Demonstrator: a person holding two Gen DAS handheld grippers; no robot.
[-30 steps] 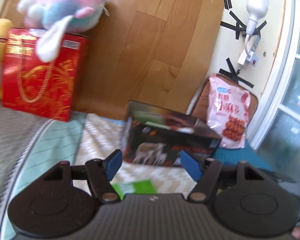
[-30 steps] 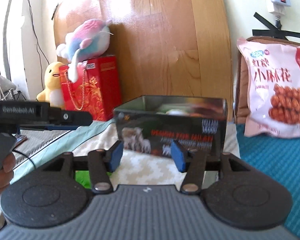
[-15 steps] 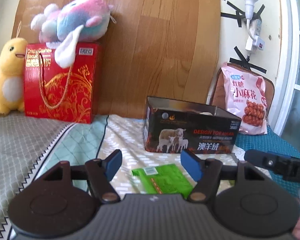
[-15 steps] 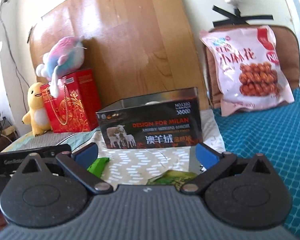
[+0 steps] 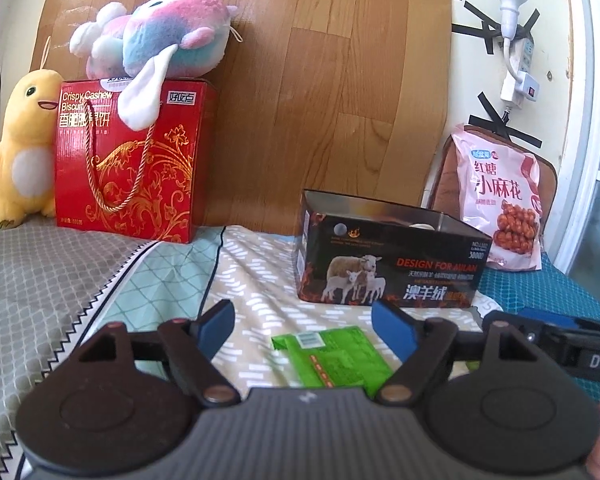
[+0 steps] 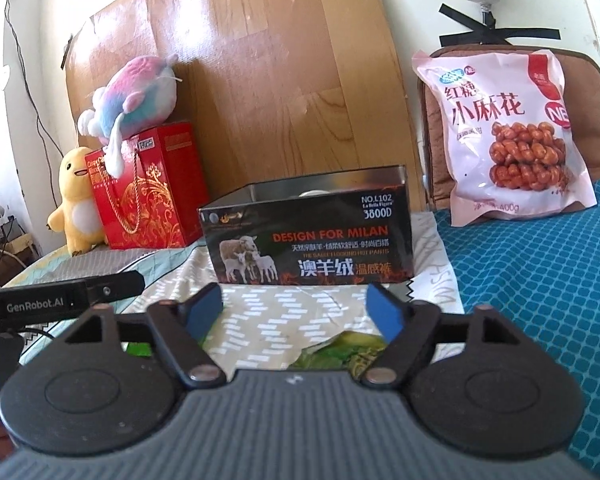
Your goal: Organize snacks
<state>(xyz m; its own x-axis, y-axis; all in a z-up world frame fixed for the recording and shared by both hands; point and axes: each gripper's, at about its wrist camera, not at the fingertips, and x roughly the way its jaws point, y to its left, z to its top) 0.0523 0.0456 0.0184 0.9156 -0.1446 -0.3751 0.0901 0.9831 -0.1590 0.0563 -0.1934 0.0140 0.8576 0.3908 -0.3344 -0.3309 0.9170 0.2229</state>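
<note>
An open black tin box (image 5: 388, 256) (image 6: 308, 240) with sheep on it stands on the bed, straight ahead of both grippers. A flat green snack packet (image 5: 336, 360) lies on the bedcover below my left gripper (image 5: 302, 316). Its jaws are opening and nothing is between the pads. A second packet with a green leafy print (image 6: 340, 354) lies under the right finger of my right gripper (image 6: 293, 300). Its jaws are closing on nothing. A pink snack bag (image 5: 500, 208) (image 6: 508, 132) leans on a brown cushion at the back right.
A red biscuit gift box (image 5: 128, 164) (image 6: 148, 188) stands back left with a pink-blue plush (image 5: 156, 40) on top and a yellow plush (image 5: 16, 152) beside it. A wooden board (image 5: 320, 100) leans against the wall. A teal mat (image 6: 540, 280) covers the right.
The left view has levelled and the green packet has come into full sight. The left jaws have spread wider. The right jaws swung wide, then narrowed again.
</note>
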